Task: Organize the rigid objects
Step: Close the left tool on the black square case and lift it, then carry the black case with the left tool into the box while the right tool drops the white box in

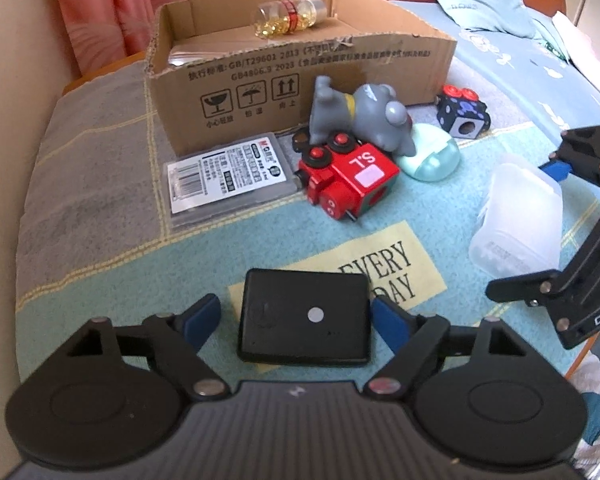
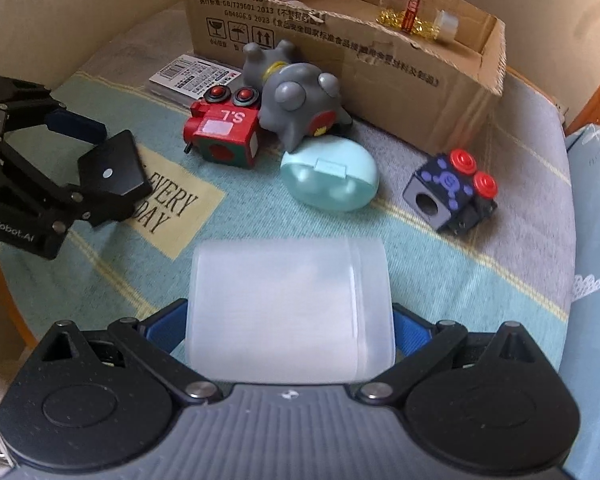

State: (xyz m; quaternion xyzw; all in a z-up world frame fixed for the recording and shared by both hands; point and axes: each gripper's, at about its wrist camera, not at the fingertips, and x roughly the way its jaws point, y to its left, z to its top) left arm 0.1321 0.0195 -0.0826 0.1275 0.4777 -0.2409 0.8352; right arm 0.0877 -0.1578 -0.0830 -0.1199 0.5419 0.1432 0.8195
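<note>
A flat black box point(image 1: 304, 316) lies on the blanket's "EVERY DAY" label. My left gripper point(image 1: 296, 320) straddles it with jaws open, and a gap shows at the left blue pad point(image 1: 202, 320). The right wrist view shows the same box point(image 2: 112, 168) inside the left gripper point(image 2: 96, 164). My right gripper point(image 2: 290, 330) is shut on a translucent white plastic container point(image 2: 290, 308), with blue pads against both its sides. That container point(image 1: 520, 216) and the right gripper point(image 1: 536, 228) also appear at the right of the left wrist view.
An open cardboard box point(image 1: 300, 80) at the back holds a pill bottle point(image 1: 290, 16). In front of it lie a labelled clear pack point(image 1: 228, 178), a red toy cube point(image 1: 352, 180), a grey toy figure point(image 1: 360, 116), a mint case point(image 1: 432, 156) and a black button cube point(image 1: 462, 114).
</note>
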